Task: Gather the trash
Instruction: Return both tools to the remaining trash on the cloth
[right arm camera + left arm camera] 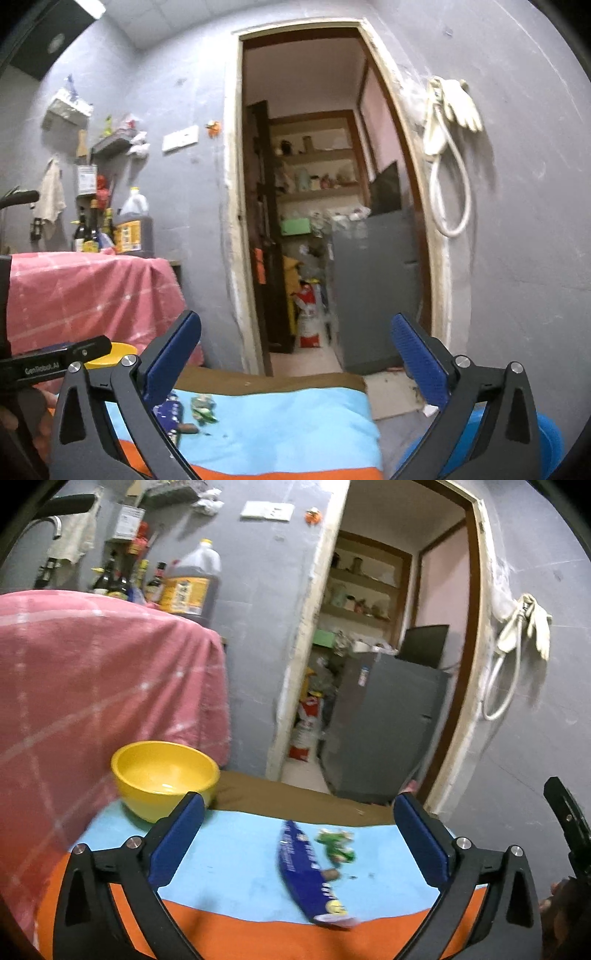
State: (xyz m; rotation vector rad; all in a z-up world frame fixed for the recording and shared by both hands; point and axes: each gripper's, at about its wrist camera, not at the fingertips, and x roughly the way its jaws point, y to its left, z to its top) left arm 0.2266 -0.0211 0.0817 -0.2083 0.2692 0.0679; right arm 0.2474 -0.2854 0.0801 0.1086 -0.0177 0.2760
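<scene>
A long blue snack wrapper (310,875) lies on the light-blue and orange tablecloth (229,849). A crumpled green wrapper (336,845) and a small brown scrap (332,874) lie right beside it. My left gripper (299,799) hovers open above them, nothing between its blue pads. A yellow bowl (164,775) stands at the table's far left. In the right wrist view the blue wrapper (171,410) and green wrapper (203,406) sit low left, partly behind one finger. My right gripper (295,317) is open and empty, pointing at the doorway.
A pink checked cloth (92,683) covers a tall bulk left of the table, with bottles (188,583) behind it. Beyond the table's far edge a doorway (369,664) shows a grey cabinet (384,731). Gloves and a hose (524,624) hang on the wall. A blue round object (550,435) sits low right.
</scene>
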